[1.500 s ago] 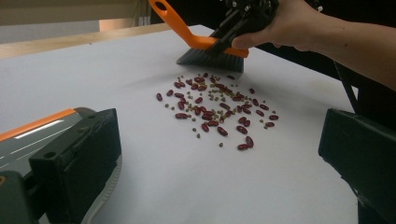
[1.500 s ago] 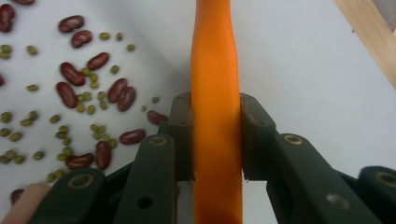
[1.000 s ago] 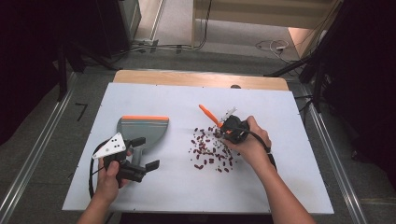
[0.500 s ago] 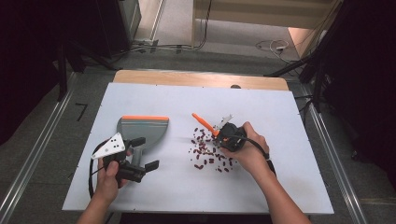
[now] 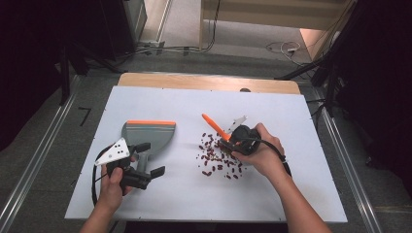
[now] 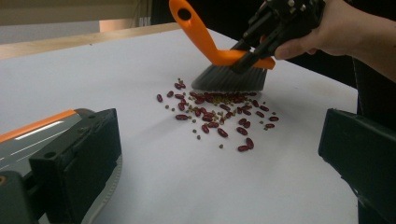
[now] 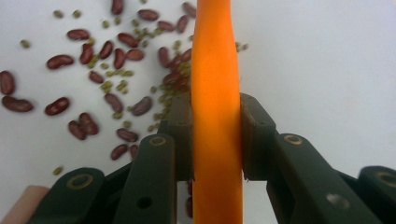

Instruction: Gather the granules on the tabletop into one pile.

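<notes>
On the left, the person's left hand [image 5: 114,182] comes in from the near edge of the white table [image 5: 160,99] and holds the left gripper [image 5: 148,159] low over the surface. Its jaws stand wide apart and hold nothing. One jaw lies just beside the handle end of the grey dustpan [image 5: 148,136], which lies flat with its orange lip on the far side. In the left gripper view the dustpan is cut off at the left edge, so only a corner of it can be seen.

In the middle of the table lies a loose patch of red beans [image 5: 216,158], mixed with small green grains [image 7: 109,86] that are hard to make out from the high view.

On the right, the person's right hand [image 5: 265,153] reaches in with the forearm slanting toward the centre, and the right gripper [image 5: 228,141] is closed on the orange handle of a small brush [image 6: 219,58]. The grey bristles touch the table at the far edge of the beans. The hand hides most of this gripper in the high view.
</notes>
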Available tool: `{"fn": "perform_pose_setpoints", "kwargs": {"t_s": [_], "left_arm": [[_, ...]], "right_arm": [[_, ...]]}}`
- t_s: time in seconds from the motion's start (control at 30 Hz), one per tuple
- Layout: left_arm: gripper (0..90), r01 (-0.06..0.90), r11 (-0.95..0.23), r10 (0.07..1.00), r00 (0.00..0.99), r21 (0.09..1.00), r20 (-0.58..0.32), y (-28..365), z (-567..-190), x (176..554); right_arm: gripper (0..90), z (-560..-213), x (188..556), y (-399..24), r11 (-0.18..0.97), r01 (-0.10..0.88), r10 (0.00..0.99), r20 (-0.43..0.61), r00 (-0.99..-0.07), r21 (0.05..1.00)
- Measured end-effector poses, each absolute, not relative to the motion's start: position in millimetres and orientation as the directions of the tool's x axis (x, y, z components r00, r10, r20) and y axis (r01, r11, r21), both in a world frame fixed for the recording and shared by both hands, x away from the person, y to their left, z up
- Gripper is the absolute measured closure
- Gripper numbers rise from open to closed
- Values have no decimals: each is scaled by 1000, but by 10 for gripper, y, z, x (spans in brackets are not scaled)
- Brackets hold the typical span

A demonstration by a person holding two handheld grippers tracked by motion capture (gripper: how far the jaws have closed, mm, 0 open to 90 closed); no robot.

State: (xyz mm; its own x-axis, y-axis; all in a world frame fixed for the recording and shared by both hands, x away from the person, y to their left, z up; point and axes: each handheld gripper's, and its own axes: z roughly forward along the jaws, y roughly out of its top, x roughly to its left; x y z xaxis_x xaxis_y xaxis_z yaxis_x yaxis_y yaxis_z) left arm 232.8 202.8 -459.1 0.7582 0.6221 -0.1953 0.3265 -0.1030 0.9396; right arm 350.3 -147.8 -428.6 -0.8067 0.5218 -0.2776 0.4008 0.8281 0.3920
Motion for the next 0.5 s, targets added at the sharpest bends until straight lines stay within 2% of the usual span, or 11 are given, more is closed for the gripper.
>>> {"fn": "perform_pose_setpoints", "kwargs": {"t_s": [0.23,0.4,0.5], "left_arm": [[0,326,-89,627,753,941,-201,2057,-4577,2331],[0,325,-89,629,751,942,-200,2069,-4574,2327],[0,325,-90,628,752,941,-200,2072,-4576,2324]], "right_arm": [[690,-4031,3694,-1488,823,362,512,-295,-807,438],[690,-4020,3927,-1298,868,244,424,-387,-819,433],[690,-4089,4057,-1186,883,212,394,-415,-820,420]]}}
